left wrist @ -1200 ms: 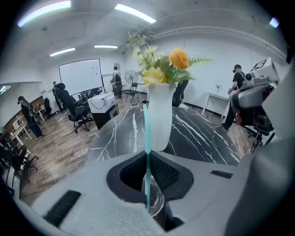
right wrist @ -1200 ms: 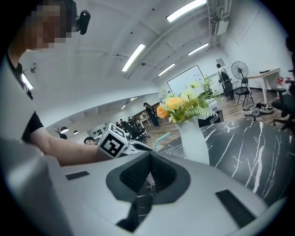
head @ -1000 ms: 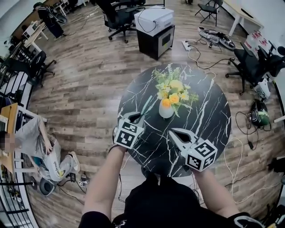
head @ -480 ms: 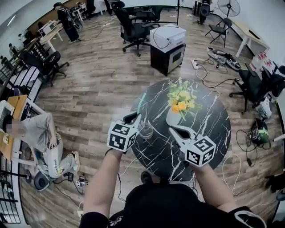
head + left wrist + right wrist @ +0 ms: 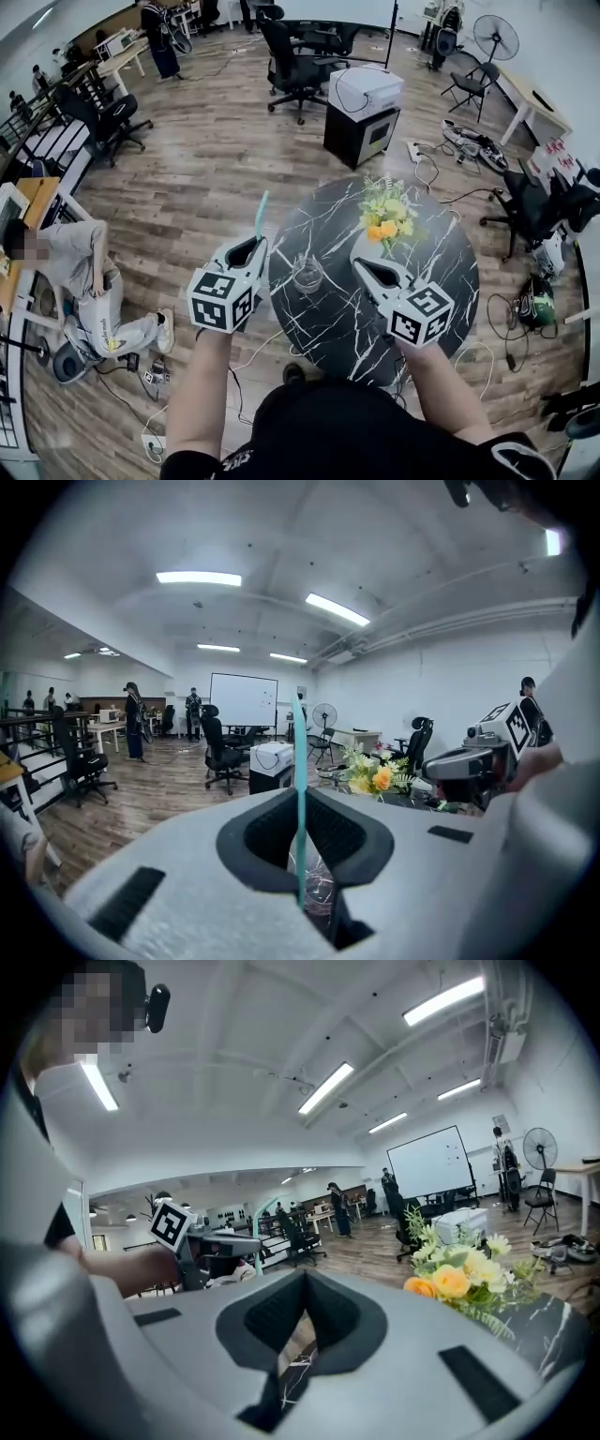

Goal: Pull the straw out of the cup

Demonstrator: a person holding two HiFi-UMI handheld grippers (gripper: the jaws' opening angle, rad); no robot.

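Note:
My left gripper (image 5: pixel 255 242) is shut on a thin teal straw (image 5: pixel 261 210), which stands upright out of its jaws, up in the air left of the table's edge. In the left gripper view the straw (image 5: pixel 299 780) runs through the notch between the jaws. The clear glass cup (image 5: pixel 307 274) stands on the black marble table (image 5: pixel 431 281) with no straw in it, and it shows beyond the left jaws (image 5: pixel 317 885). My right gripper (image 5: pixel 367 268) hovers just right of the cup, jaws together with nothing between them (image 5: pixel 298 1335).
A white vase of yellow flowers (image 5: pixel 382 220) stands behind the cup, close to the right gripper. A printer on a dark cabinet (image 5: pixel 364 103), office chairs (image 5: pixel 295 56) and floor cables (image 5: pixel 450 150) lie beyond the table. A seated person (image 5: pixel 80 272) is at the far left.
My left gripper has risen and swung left off the table with the straw, which has come clear of the cup. The right gripper has lifted a little.

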